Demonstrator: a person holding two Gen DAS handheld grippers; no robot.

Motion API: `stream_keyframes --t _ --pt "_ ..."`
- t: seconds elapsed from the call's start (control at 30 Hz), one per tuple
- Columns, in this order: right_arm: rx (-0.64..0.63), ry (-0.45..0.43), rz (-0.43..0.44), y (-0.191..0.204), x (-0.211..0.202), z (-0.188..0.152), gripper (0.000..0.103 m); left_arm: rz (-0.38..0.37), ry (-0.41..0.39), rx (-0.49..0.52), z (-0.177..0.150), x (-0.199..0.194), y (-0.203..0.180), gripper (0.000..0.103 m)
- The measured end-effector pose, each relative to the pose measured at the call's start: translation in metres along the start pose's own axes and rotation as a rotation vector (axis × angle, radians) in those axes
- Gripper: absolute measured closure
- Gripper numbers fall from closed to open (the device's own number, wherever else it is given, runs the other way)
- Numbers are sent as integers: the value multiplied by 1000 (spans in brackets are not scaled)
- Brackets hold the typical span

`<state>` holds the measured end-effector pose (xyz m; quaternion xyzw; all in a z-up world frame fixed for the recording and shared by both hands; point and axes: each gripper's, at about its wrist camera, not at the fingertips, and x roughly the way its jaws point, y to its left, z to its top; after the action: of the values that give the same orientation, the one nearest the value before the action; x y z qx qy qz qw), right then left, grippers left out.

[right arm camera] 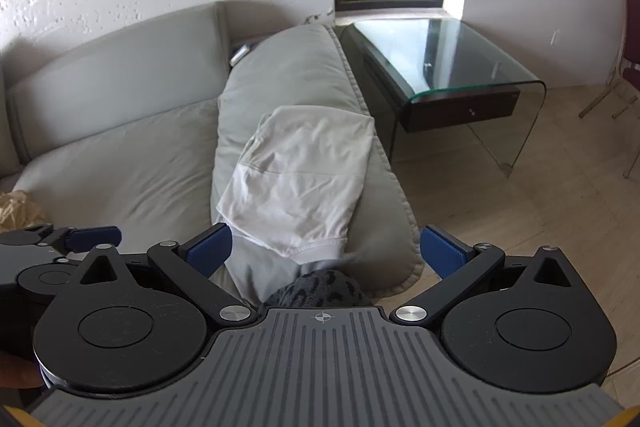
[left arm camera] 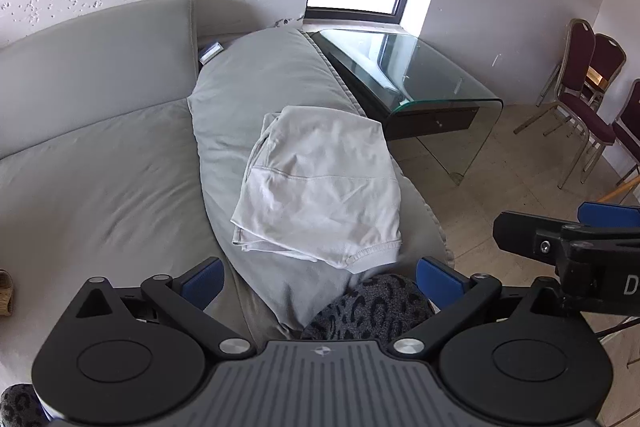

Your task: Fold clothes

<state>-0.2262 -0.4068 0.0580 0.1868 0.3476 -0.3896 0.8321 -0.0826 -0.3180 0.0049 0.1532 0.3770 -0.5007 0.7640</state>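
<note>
Left wrist view: garment (left arm camera: 320, 183), light, limp, folded on cushion (left arm camera: 256, 87); pinch its hemmed corner at 6 o'clock. Left gripper (left arm camera: 320, 281) and right gripper (right arm camera: 326, 247) gape, empty.

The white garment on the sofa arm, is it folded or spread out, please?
Folded: the white garment lies as a compact layered bundle, stacked edges showing at its near corner.

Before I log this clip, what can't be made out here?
- Near end of the folded pale grey garment: left wrist view, tucked behind the leopard-print fabric.
- Small blue-and-white object by the grey sofa's arm cushion: too small to identify.
- Tan crumpled thing: right wrist view, cut by the edge.
</note>
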Motion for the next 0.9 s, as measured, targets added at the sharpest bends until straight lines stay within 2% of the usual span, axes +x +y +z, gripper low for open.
stream_keyframes --t 0.5,0.9 --pt "34 5 10 -16 1 -9 0 29 5 40 -2 5 -17 1" --pt "46 19 11 -22 -1 -8 0 9 2 58 1 4 -23 1"
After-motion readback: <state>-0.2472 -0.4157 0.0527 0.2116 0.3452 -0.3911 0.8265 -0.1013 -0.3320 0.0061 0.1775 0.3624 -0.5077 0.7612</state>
